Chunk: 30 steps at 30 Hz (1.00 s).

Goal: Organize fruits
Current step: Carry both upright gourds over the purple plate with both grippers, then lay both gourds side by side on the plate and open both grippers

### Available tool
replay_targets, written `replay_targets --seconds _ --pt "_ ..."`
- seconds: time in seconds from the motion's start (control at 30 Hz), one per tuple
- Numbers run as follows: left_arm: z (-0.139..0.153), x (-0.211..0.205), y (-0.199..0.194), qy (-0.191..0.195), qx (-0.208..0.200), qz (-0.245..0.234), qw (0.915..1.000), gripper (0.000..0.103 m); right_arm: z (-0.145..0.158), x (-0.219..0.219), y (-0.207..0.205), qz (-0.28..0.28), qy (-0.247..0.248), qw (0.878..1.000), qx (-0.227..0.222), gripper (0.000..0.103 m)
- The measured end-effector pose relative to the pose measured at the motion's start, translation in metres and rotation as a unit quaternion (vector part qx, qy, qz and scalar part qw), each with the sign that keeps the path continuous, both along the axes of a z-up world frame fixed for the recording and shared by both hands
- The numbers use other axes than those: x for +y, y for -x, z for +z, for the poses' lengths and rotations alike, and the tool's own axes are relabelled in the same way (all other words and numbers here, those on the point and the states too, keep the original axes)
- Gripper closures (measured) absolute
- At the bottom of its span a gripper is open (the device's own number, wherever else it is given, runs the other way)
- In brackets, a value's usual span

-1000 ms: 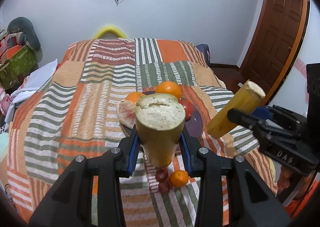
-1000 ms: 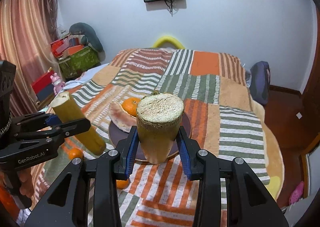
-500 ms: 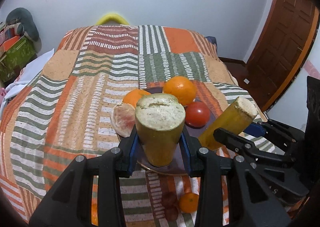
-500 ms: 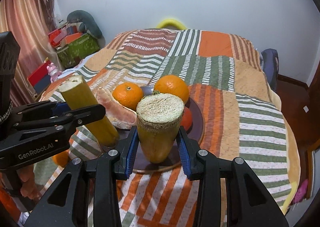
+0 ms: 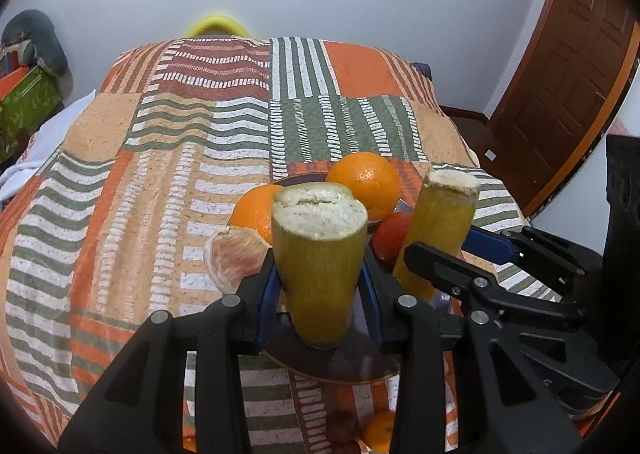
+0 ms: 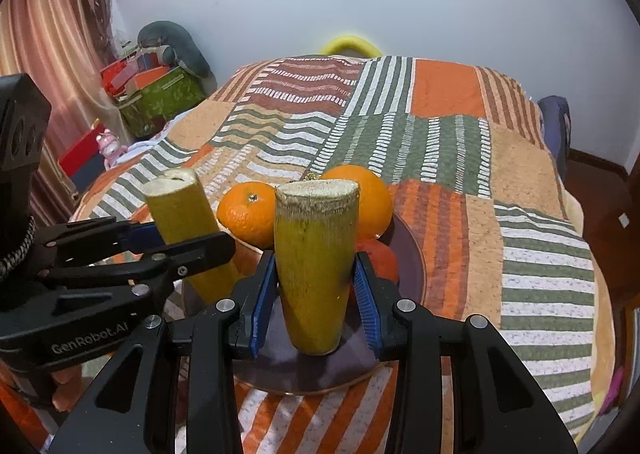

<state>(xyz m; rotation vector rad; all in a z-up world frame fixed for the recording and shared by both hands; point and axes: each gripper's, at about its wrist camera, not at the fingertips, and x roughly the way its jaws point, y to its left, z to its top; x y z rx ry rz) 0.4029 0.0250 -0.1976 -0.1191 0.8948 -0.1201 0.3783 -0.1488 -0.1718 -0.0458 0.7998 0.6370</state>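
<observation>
Both sets of jaws are clamped on cut cane pieces: the left gripper point(image 5: 320, 286) holds one stalk point(image 5: 319, 266), the right gripper point(image 6: 316, 294) another point(image 6: 314, 262), upright over a dark plate point(image 6: 412, 266) of oranges point(image 6: 246, 212) on the bed point(image 5: 160, 174).

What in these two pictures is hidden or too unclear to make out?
- Left wrist view: whether the left gripper's sugarcane piece touches the plate; its bottom end merges with the plate.
- Left wrist view: the small orange on the blanket, cut off by a gripper finger and the frame edge.
- Right wrist view: most of the tomato, behind the right gripper's cane piece.
</observation>
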Motion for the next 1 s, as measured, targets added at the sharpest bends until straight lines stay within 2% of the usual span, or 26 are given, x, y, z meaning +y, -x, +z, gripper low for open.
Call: replay_targets --seconds 0.1,0.3,0.6,1.0 --pt "-0.001 -0.003 -0.006 -0.017 0.001 0.004 0.9999 0.066 0.000 0.001 -0.003 0.002 -0.002 1.000 0.004 0.068" --pt "-0.005 0.002 -0.013 -0.003 0.010 0.010 0.9999 0.065 0.000 0.005 -0.005 0.003 0.010 1.000 -0.007 0.066" --pt "0.004 0.000 -0.007 -0.019 -0.006 0.004 0.9998 0.062 0.007 0.002 -0.003 0.007 0.014 1.000 -0.022 0.066" --pt "0.035 0.004 0.033 -0.029 -0.036 0.012 0.9989 0.061 0.036 -0.010 0.027 -0.014 0.020 0.998 -0.061 0.066"
